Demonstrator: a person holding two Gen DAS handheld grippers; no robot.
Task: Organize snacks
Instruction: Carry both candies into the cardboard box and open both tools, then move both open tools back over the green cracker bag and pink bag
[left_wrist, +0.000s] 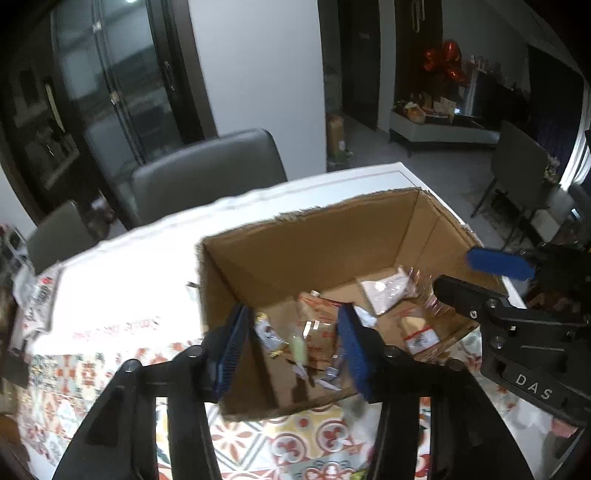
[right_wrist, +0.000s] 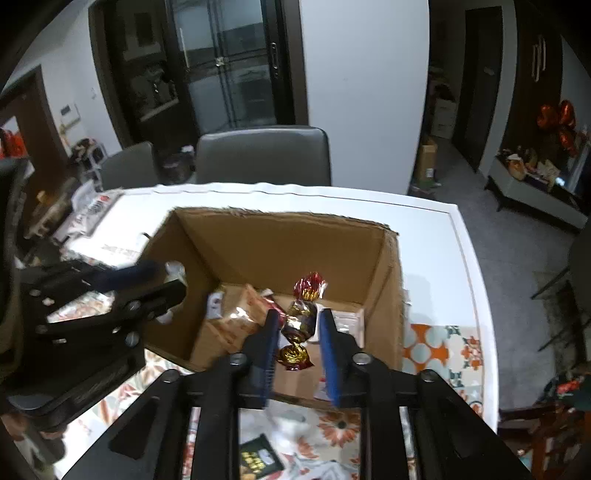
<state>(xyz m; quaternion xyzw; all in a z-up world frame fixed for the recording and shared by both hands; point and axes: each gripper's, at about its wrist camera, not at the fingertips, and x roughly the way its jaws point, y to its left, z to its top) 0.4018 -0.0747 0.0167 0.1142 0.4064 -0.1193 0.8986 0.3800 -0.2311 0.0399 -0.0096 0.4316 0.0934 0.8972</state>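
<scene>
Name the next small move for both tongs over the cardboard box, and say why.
Probably lift both tongs clear of the open brown cardboard box and head for the next snack. The right tongs stand open around a red-and-gold foil-wrapped candy that looks released above the box; the left tongs are open too, with a pale green wrapped sweet between them over the box floor.

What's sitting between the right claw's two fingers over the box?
A twist-wrapped candy in red and gold foil, over the open cardboard box. The fingers stand slightly apart from it. The right wrist view shows this.
</scene>
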